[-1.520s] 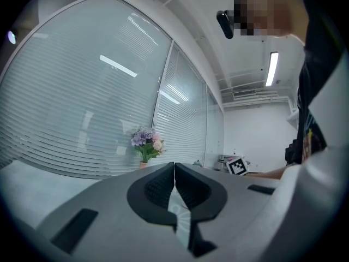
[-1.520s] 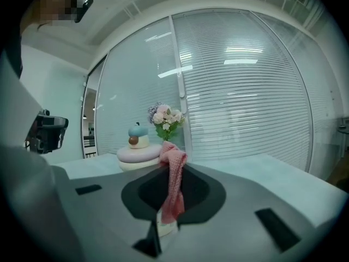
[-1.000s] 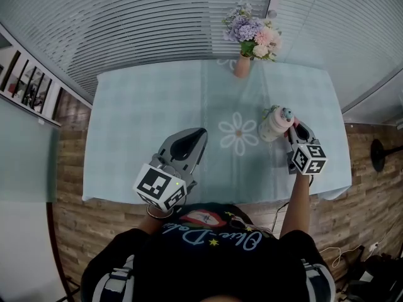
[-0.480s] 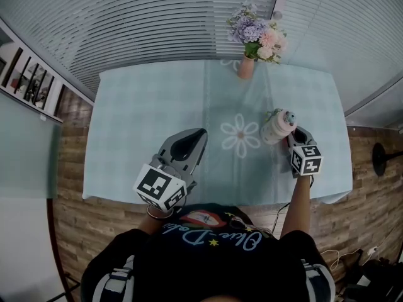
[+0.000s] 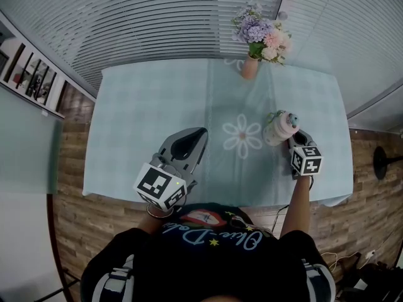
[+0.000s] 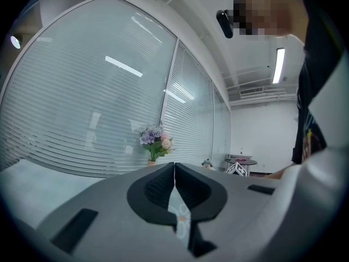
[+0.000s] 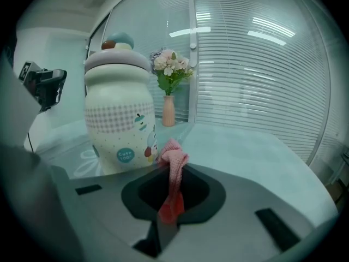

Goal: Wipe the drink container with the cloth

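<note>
My right claw (image 5: pixel 296 137) has edged slightly closer to the drink container (image 5: pixel 279 128), clenched on the pink cloth (image 7: pixel 173 171), whose bunched tip sits just beside the container's lower side. The container stands upright on the surface (image 5: pixel 145 106). My left claw (image 5: pixel 187 145), clenched on nothing, hovers well to its left.
</note>
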Available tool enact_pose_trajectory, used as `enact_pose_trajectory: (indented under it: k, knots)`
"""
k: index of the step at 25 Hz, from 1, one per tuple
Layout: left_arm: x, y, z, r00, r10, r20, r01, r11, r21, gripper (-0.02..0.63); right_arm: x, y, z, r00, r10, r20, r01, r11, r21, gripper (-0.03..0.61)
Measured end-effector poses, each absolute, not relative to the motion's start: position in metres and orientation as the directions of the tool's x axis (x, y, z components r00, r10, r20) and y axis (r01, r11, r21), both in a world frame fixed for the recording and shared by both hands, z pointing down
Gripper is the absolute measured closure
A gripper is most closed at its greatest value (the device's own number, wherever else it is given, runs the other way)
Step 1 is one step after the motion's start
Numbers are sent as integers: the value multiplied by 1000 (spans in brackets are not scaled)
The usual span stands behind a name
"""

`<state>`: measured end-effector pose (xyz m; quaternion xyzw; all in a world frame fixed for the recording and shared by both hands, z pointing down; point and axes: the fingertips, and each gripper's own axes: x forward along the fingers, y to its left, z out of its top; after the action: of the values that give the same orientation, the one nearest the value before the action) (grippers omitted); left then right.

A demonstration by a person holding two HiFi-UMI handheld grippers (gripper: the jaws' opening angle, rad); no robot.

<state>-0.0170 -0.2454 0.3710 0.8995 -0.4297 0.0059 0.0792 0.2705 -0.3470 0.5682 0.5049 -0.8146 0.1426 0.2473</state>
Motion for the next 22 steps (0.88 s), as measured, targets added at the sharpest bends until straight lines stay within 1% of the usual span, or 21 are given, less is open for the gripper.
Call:
enact_pose_trajectory:
  k: [4,6,11,15,22]
  knots:
    - [-16,-245,370,633,-769,82,-772,-621,135,609,271,-346,569,-369,-759,537,-899,437,-1,550]
    - [-16,-246,370,633,-770,83,-773,-620,135,607,275,-347,567,-343,-779,524,-914,405,3,549]
    - [-14,-246,368,634,-769,76,-771,-623,133,607,302,-345,555,-220,-853,473,-971,239,-21,549]
    - [-8,-244,368,650,-756,78,-759,-638,131,607,318,-333,539,-169,-899,405,-985,145,-90,549]
    - [7,-236,366,679,-731,73,-733,-668,125,608,322,-301,510,-124,-944,304,-989,93,-115,549]
